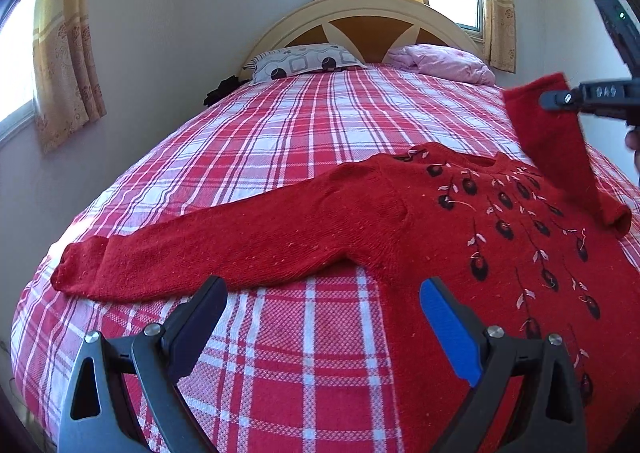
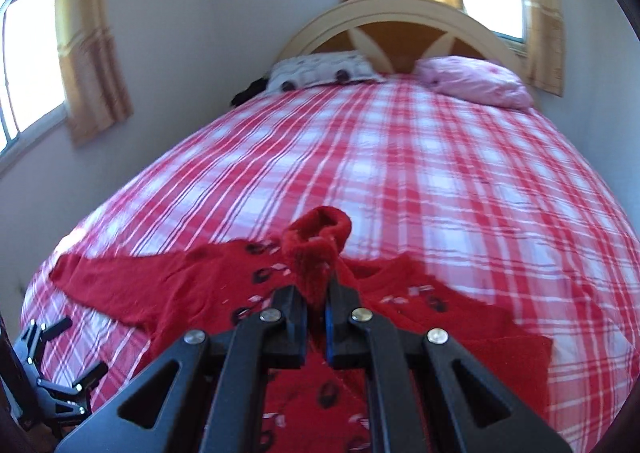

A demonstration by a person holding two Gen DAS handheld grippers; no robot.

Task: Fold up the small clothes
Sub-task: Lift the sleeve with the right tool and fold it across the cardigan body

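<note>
Lying flat near the bed's foot edge: red sweater. Right gripper clamped on its lifted sleeve; left gripper agape, empty.

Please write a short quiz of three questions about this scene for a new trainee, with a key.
1. True or false: the left claw is shut on cloth.
2. What does the right claw hold: A the pink pillow, B a sleeve of the sweater, C the bedsheet?
3. Fill in: the other sleeve lies flat on the ____.

Key: 1 false, it is open and empty; 2 B; 3 bedsheet.
</note>
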